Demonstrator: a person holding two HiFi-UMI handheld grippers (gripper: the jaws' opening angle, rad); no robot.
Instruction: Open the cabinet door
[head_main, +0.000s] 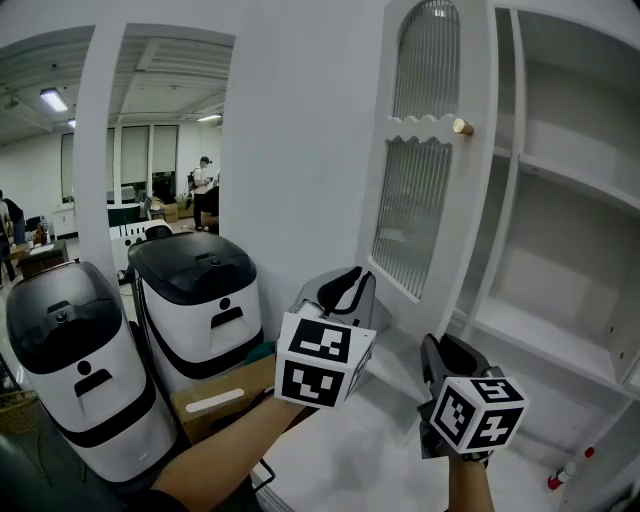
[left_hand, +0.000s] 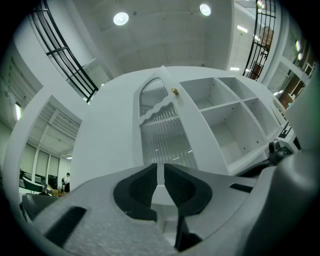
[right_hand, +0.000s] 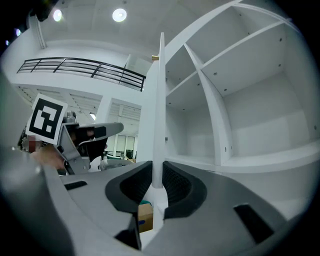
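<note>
The white cabinet door (head_main: 415, 220), with ribbed glass panels and a small gold knob (head_main: 462, 127), stands swung open away from the bare white shelves (head_main: 560, 260). My left gripper (head_main: 345, 285) hangs low in front of the door's lower part, touching nothing. In the left gripper view the left gripper (left_hand: 160, 172) shows a narrow empty gap, with the door (left_hand: 160, 130) and knob (left_hand: 175, 91) well beyond. My right gripper (head_main: 440, 350) sits below the door's lower corner. In the right gripper view the right gripper (right_hand: 157, 175) is slightly parted, lined up with the door's edge (right_hand: 161, 100) but not gripping it.
Two black-and-white domed machines (head_main: 70, 350) (head_main: 200, 300) stand on the floor at left, with a cardboard box (head_main: 225, 400) beside them. A person (head_main: 203, 180) stands far off in the room behind. A small red-capped object (head_main: 565, 475) lies at the lower right.
</note>
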